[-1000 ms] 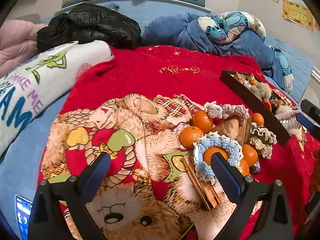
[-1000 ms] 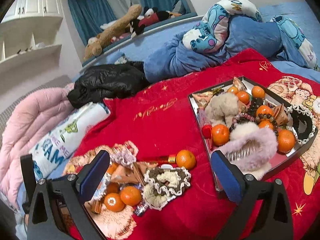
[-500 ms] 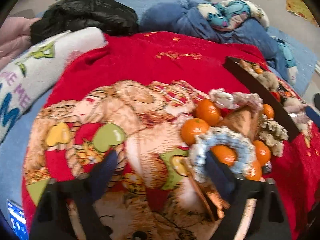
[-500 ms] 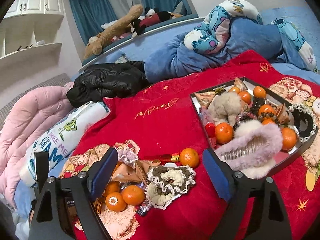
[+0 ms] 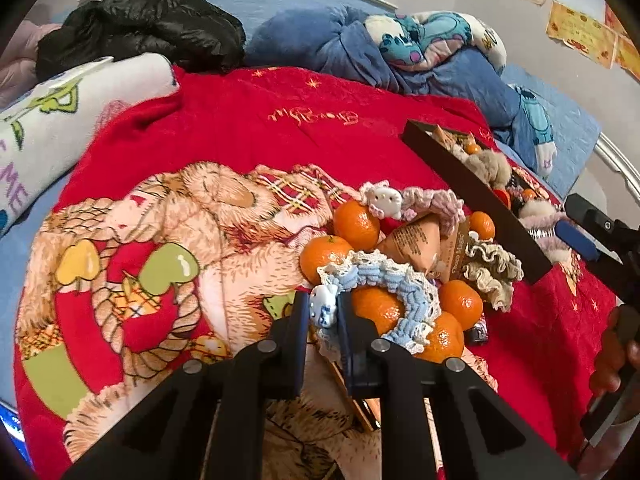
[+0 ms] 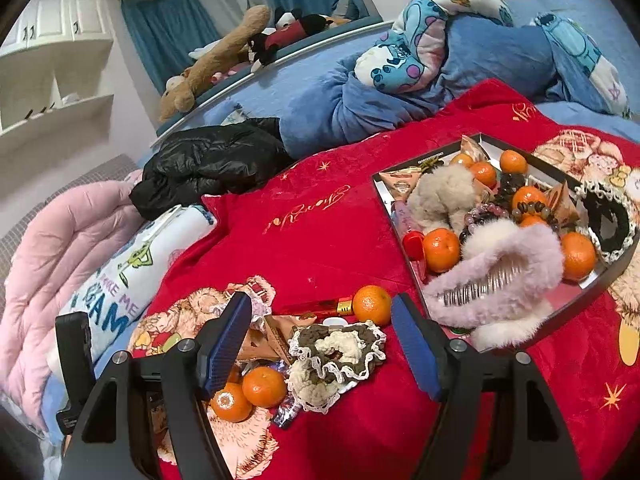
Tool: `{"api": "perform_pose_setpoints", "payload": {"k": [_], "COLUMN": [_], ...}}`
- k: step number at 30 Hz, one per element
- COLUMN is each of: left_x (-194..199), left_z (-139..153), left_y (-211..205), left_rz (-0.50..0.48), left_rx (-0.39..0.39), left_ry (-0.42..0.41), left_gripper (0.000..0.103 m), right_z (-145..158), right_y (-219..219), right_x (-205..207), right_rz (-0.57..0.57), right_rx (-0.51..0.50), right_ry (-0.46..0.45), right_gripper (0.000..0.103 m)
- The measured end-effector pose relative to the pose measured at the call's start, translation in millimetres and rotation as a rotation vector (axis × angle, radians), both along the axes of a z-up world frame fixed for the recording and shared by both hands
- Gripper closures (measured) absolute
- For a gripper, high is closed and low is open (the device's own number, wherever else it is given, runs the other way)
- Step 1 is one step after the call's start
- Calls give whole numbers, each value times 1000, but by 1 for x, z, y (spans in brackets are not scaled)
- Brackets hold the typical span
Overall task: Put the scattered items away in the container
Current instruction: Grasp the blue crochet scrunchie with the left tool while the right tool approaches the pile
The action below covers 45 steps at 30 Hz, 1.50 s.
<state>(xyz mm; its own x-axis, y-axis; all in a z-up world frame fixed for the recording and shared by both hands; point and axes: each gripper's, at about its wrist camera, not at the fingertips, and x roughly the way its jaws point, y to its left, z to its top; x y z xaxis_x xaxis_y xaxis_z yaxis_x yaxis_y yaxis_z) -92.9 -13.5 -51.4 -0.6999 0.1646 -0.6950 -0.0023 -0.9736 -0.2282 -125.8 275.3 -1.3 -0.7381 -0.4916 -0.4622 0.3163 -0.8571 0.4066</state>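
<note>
- On the bed's red blanket (image 5: pixel 248 128), the loose items sit in one heap: tangerines, crocheted scrunchies, wedge-shaped snack packets and a gold-capped tube.
- At the near edge of that heap the left gripper (image 5: pixel 325 312) has its jaws pressed together on the blue-and-white scrunchie (image 5: pixel 384 280), pinching it at the small white charm on its rim.
- That scrunchie lies draped as a ring over a tangerine (image 5: pixel 374 308), so the rest of the loop trails away to the right of the jaws, towards the tray.
- Further right, well apart from the pinch point, stands the dark tray (image 5: pixel 472 196), its long side running diagonally up and away; from the left gripper it lies ahead and to the right, beyond the heap.
- Inside the tray (image 6: pixel 612 280) there are already tangerines, fluffy hair claws, beads and a black lace scrunchie, so I judge the job well along.
- Meanwhile the right gripper (image 6: pixel 320 344) hangs with jaws spread wide, holding nothing, above the brown-and-cream scrunchie (image 6: pixel 340 348) and just beside the tray's near corner.
- By my reckoning the right gripper is nearer the tray, yet the left one has the load; it must lift the loop clear of the fruit, then carry it right and forward.
</note>
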Motion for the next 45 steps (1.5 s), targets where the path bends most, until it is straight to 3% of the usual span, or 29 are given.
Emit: {"api": "perform_pose_setpoints", "payload": {"k": [3,6,15,21,23,29,34,40,43,45], "left_x": [6,15,24,30,30,31,33,35,35,34], "left_z": [7,15,29,34,35,35,37,38,38,38], "left_y": [-1,-6,-16,-20,-22,-28,-24,-21,-21,-21], "left_rz": [57,85,164,163,163,179,174,173,172,166], "left_rx": [-77,-71,-69,-46,-36,-13,-10,-9,-4,-3], "left_ry": [29,68,111,131,132,129,132,134,129,128], "left_gripper": [88,88,88,88,88,88,88,88,88,88], "right_z": [0,-1,-20,-36,-41,-46,-39,-22,-19,-21], "right_y": [0,-2,-42,-56,-57,-46,-40,-26,-35,-41], "right_x": [-1,-1,-3,-6,-8,-16,-13,-7,-3,0], "right_rz": [56,88,130,139,123,76,40,34,63,68], "right_rx": [-32,-27,218,315,339,323,290,214,275,303], "right_ry": [2,1,4,-45,-56,-98,-58,-13,8,16], "right_gripper": [30,30,32,46,58,84,95,95,89,67]}}
